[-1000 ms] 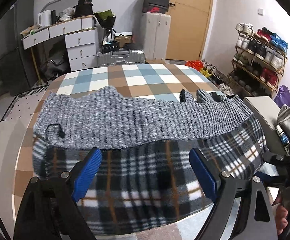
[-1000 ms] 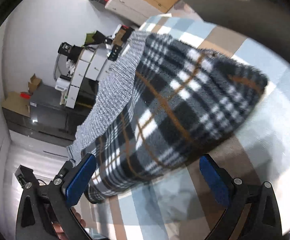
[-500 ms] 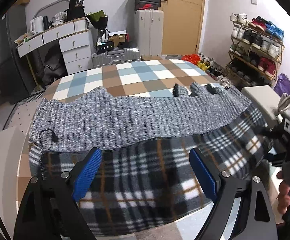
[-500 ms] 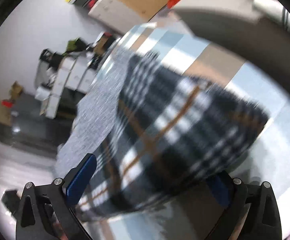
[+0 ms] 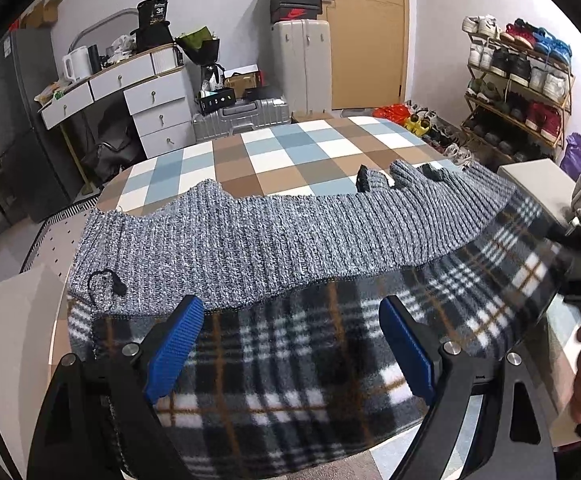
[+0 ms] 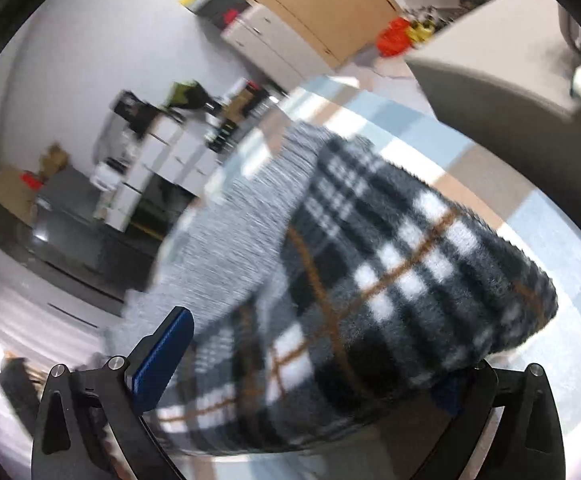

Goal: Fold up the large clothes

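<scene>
The far half of the bench (image 5: 322, 148), in the upper middle of the left wrist frame, lies bare checkered cloth. The grey knit (image 5: 290, 236) and plaid fleece (image 5: 310, 360) cover the near half from edge to edge. Beyond the far edge stand a silver suitcase (image 5: 246, 118) and white drawers (image 5: 158, 120). At right, a shoe rack (image 5: 518, 84) and a beige box (image 5: 534, 180) crowd the bench's side.
</scene>
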Action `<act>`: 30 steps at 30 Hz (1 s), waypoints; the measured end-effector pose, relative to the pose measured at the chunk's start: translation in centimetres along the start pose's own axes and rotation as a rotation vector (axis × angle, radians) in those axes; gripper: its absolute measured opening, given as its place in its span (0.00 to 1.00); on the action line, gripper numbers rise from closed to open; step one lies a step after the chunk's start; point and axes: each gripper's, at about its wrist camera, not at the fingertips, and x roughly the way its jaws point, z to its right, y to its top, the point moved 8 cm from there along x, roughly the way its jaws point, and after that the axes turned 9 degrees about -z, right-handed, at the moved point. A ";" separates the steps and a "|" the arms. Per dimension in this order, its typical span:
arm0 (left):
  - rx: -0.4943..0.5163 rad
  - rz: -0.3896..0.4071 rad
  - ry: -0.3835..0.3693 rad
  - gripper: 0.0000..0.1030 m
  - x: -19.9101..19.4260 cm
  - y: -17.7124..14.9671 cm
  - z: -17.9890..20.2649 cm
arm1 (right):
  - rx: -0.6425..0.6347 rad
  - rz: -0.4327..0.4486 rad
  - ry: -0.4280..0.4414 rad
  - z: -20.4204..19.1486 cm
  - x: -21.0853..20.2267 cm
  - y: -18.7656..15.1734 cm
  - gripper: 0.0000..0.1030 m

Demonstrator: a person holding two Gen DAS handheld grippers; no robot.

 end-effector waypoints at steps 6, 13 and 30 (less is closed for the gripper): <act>0.010 -0.029 0.013 0.84 0.8 -0.5 0.2 | -0.033 -0.011 0.048 -0.2 -0.3 -0.1 1.00; 0.011 -0.046 0.030 0.84 1.3 -0.7 0.1 | 0.078 -0.061 -0.039 2.8 -0.3 -0.5 1.00; 0.065 -0.178 -0.021 0.99 4.1 -1.8 3.9 | 0.125 -0.035 -0.018 4.3 1.1 0.9 0.45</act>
